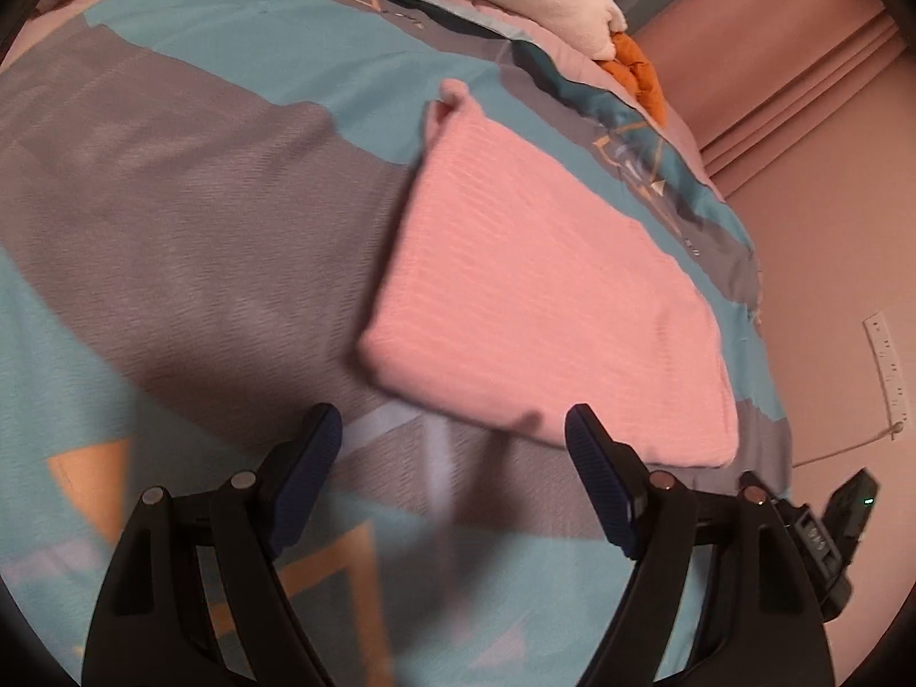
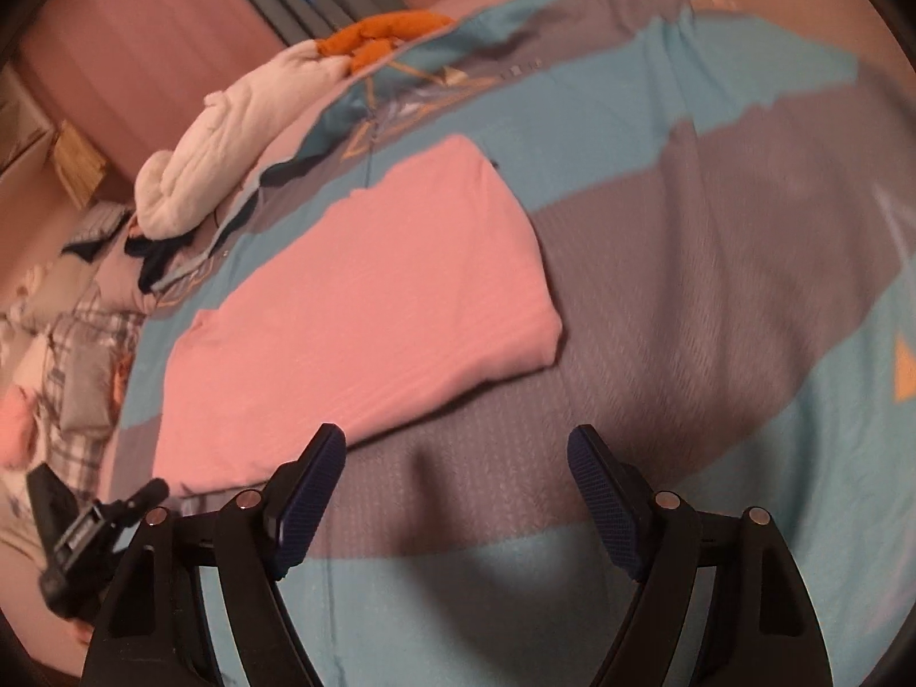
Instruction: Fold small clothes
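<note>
A pink garment [image 1: 538,292] lies folded into a flat rectangle on the bed; it also shows in the right wrist view [image 2: 366,309]. My left gripper [image 1: 452,429] is open and empty, hovering just in front of the garment's near edge. My right gripper [image 2: 455,446] is open and empty, over the bedspread, with the garment ahead and to its left. The other gripper's body shows at the edge of each view [image 1: 824,538] [image 2: 86,538].
The bedspread [image 1: 172,217] has teal and grey patches. A white garment [image 2: 229,137] and an orange garment [image 2: 383,34] lie at the far edge. A plaid cloth [image 2: 86,355] and dark clothes lie at the left. A pink wall with a socket [image 1: 887,366] stands beyond the bed.
</note>
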Motion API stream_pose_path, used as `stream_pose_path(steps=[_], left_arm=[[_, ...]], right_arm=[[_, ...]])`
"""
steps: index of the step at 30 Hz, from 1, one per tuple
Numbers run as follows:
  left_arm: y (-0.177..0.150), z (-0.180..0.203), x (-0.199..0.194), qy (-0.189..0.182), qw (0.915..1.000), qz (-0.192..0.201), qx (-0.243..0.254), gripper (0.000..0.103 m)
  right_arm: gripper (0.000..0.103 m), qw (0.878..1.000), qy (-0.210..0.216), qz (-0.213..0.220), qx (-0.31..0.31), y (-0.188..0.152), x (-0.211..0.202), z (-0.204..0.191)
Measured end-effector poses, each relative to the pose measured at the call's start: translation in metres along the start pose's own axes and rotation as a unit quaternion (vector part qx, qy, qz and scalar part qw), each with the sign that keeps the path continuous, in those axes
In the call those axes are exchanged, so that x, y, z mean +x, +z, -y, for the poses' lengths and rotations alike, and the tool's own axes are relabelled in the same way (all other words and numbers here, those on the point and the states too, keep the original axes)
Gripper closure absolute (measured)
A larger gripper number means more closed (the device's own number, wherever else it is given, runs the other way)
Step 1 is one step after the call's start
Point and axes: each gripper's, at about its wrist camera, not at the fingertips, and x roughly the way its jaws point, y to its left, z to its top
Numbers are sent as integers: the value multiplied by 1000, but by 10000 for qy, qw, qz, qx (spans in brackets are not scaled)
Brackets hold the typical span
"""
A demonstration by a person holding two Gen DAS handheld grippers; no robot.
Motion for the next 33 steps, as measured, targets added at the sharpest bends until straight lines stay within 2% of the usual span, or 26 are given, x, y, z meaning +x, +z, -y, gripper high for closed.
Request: stream_pose_path(steps=[5, 7, 9, 11, 12, 13, 14, 18, 22, 25, 33], left_arm=[[19, 1, 20, -226, 9997, 32, -133, 37], [29, 1, 28, -129, 9998, 96, -127, 46], [39, 0, 35, 46, 9998, 181, -110, 61], [47, 0, 41, 83, 9997, 144, -170, 67], [49, 1, 43, 35, 9997, 149, -172, 78], [51, 2, 45, -17, 9998, 127, -165, 81], [51, 3, 46, -1, 9998, 124, -180, 85], [47, 10, 36, 139, 9994, 306, -3, 90], [42, 20, 20, 268, 9987, 412, 144, 92], [32, 29, 4, 231, 9982, 442, 320, 92], [-20, 37, -41, 158, 9980, 247, 568, 92]], right_arm=[[25, 9995, 238, 99, 178, 8, 15, 0], [30, 9985, 411, 49, 372, 16, 24, 0], [37, 9965, 579, 50, 593, 25, 32, 2], [58, 9944, 672, 22, 816, 33, 43, 5], [64, 9937, 706, 25, 872, 34, 46, 8], [77, 9931, 716, 18, 931, 36, 52, 9], [86, 9930, 706, 4, 947, 37, 55, 9], [91, 9968, 485, 248, 582, 30, 40, -3], [92, 9975, 469, 473, 229, 25, 13, -11], [93, 9971, 408, 642, 5, 14, -12, -15], [93, 9967, 417, 699, -17, -12, -51, -10]])
